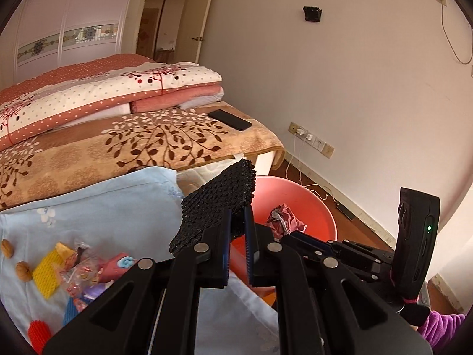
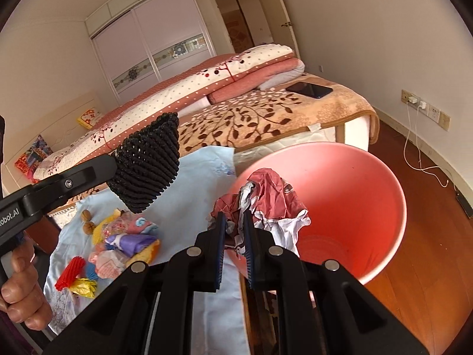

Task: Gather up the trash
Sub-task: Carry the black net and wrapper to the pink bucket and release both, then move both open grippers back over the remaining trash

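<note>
Above pink bin (image 2: 354,177), crumpled wrapper (image 2: 266,204) gripped

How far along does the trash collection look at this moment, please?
Nothing can be seen lying in the pink bin yet. In hand: the left gripper is shut on a black foam net, and the right gripper is shut on a crumpled red wrapper held at the bin's mouth. Left: a pile of colourful wrappers, foam nets and walnuts on the blue cloth.
</note>
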A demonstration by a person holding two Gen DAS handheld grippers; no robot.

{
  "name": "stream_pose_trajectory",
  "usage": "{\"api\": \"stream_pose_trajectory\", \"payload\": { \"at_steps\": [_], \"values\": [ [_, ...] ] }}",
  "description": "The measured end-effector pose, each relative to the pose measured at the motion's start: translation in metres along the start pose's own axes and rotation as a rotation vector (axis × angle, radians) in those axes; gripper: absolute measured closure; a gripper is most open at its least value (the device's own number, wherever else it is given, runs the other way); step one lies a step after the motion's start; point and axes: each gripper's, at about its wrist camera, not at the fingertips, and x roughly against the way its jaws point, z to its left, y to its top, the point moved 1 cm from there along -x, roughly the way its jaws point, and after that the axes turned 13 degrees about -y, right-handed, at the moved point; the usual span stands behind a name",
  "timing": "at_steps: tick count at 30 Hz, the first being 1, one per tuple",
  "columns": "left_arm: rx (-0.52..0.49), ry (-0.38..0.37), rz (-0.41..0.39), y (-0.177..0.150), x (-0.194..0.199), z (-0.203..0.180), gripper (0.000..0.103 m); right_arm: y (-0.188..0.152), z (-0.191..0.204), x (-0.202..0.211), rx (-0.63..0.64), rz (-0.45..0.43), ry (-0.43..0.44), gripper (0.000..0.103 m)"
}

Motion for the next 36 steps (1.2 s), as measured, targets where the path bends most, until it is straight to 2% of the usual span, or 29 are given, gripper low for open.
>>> {"api": "stream_pose_trajectory", "payload": {
  "at_steps": [7, 15, 17, 18, 19, 21, 27, 31, 36],
  "values": [
    [-0.018, -0.093, 0.076, 0.000, -0.052, -0.019, 0.095, -0.004, -0.035, -0.013, -0.033, 0.023, -0.075, 0.091],
    [-0.014, -0.110, 0.141, -0.009, -0.090, -0.018, 0.095, -0.009, -0.053, -0.027, -0.056, 0.060, -0.118, 0.086],
    [-0.004, -0.105, 0.158, -0.010, -0.094, -0.016, 0.092, -0.010, -0.054, -0.030, -0.060, 0.069, -0.120, 0.083],
    [0.003, -0.107, 0.165, -0.010, -0.096, -0.014, 0.085, -0.011, -0.055, -0.032, -0.062, 0.074, -0.125, 0.079],
    [0.010, -0.112, 0.168, -0.010, -0.096, -0.013, 0.076, -0.011, -0.055, -0.033, -0.065, 0.076, -0.127, 0.076],
    [0.016, -0.114, 0.163, -0.011, -0.095, -0.012, 0.070, -0.012, -0.056, -0.032, -0.068, 0.077, -0.129, 0.070],
    [-0.002, -0.098, 0.156, -0.011, -0.088, -0.012, 0.070, -0.012, -0.051, -0.027, -0.066, 0.062, -0.137, 0.062],
    [0.000, -0.082, 0.135, -0.013, -0.074, -0.009, 0.070, -0.011, -0.043, -0.021, -0.053, 0.050, -0.133, 0.061],
    [0.017, -0.025, 0.116, -0.019, -0.050, 0.000, 0.070, -0.012, -0.023, -0.008, -0.032, 0.026, -0.095, 0.058]
  ]
}}
